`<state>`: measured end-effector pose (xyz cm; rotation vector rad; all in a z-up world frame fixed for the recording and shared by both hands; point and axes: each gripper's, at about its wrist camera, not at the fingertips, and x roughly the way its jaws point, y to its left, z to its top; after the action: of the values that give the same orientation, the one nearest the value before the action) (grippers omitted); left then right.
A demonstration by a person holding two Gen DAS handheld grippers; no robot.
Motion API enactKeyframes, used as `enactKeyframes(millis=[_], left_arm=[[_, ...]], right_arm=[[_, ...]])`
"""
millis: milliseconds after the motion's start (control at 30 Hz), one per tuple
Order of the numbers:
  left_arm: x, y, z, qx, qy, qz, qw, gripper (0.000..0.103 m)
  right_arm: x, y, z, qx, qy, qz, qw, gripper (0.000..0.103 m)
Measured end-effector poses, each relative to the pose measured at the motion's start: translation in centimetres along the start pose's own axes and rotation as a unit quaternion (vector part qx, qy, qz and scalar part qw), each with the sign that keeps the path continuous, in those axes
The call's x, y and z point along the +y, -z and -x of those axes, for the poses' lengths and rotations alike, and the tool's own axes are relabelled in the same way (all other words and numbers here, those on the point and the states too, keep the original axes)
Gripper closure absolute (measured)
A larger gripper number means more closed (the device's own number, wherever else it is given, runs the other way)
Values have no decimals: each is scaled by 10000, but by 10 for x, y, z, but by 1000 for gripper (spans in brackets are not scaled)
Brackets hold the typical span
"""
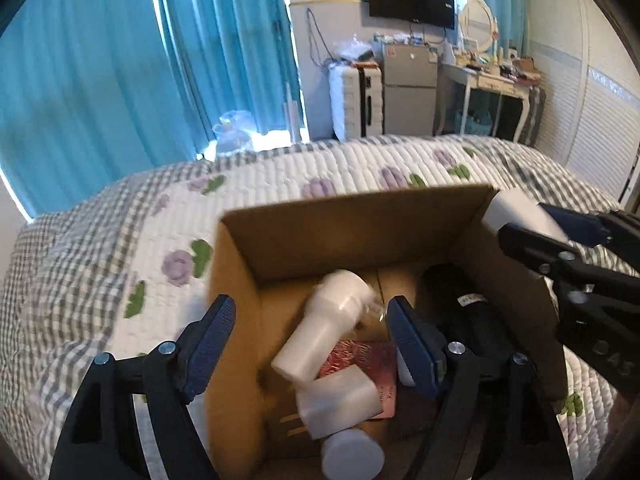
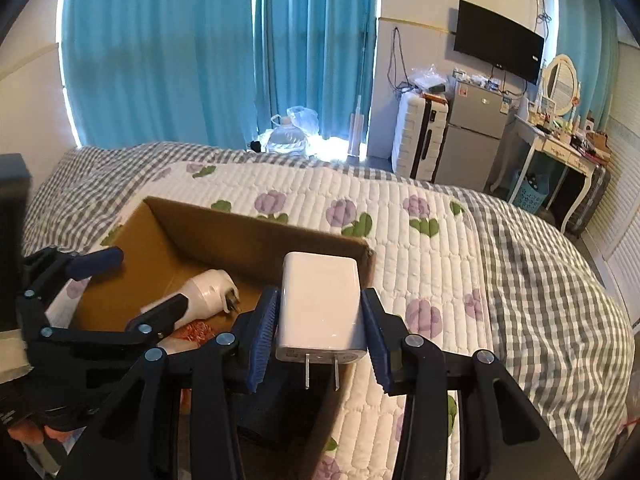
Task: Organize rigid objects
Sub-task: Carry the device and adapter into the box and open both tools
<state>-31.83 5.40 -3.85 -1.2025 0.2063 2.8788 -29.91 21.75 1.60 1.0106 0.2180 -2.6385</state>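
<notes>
With the left gripper (image 1: 312,344) spread open above the cardboard box (image 1: 352,228), the right gripper (image 2: 320,332), clamping a white charger (image 2: 320,304) over the box's right edge, risks dropping it onto the quilt (image 2: 440,280).

A home bedroom: a quilted bed (image 2: 400,216), teal curtains (image 2: 160,60), a wall television (image 2: 498,42), a small fridge (image 2: 474,136), and seemingly a dressing counter (image 2: 560,148) with mirror (image 2: 560,80).

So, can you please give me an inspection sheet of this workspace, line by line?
Surface: quilted bed, flower print.
Job's things: cardboard box on bed, holding white plug adapter, white jars, a red card, a black item; white charger above the box's right rim.
Clutter: nothing seen on bed.
Tongs: left tongs open over box; right tongs shut on charger.
Cables: hanging on far wall.
Surroundings: blue curtains, TV, fridge, suitcase, dressing table.
</notes>
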Motion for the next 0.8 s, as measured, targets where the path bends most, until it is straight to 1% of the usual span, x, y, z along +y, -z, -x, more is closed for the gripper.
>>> enactKeyframes(millis=[67,167,233,333,367,400,433,467,500,533,667,767,800], left_arm=[[4,-1,5,-64,-43,-15,10000,22],[10,1,10,-144,-213,-66,9996,22],[14,4,12,-185,-221,-96,9995,22],[17,7,14,-225,-226,-115,9994,22],[17,8,15,-235,-217,-111,9994,22],[18,9,17,-240,-208,-109,9994,22],[18,10,20,-253,-202,-105,9994,22],[19,10,25,-287,-209,-102,9993,20],[19,11,30,-319,-223,-98,9992,14],[19,12,38,-384,-234,-95,9989,11],[21,5,88,-784,-233,-83,9966,10],[25,-1,133,-1137,-223,-40,9933,4],[26,-3,152,-1309,-214,-16,9912,1]], right_arm=[[5,-3,-5,-6,-43,21,10000,63],[12,-6,-27,134,-146,-21,9998,63],[16,-6,-40,250,-185,-16,9995,63],[17,-6,-61,414,-365,-161,9983,63],[16,-6,-61,387,-376,-220,9983,57],[14,-6,-56,261,-354,-332,9985,50],[12,-6,-51,183,-323,-390,9985,37],[10,-5,-44,93,-293,-472,9984,35],[7,-5,-35,42,-311,-543,9980,35],[6,-5,-28,20,-284,-565,9980,35],[5,-9,21,-147,3,-424,9990,35],[7,-17,75,-383,289,-272,9985,35],[8,-19,101,-494,399,-242,9977,34]])
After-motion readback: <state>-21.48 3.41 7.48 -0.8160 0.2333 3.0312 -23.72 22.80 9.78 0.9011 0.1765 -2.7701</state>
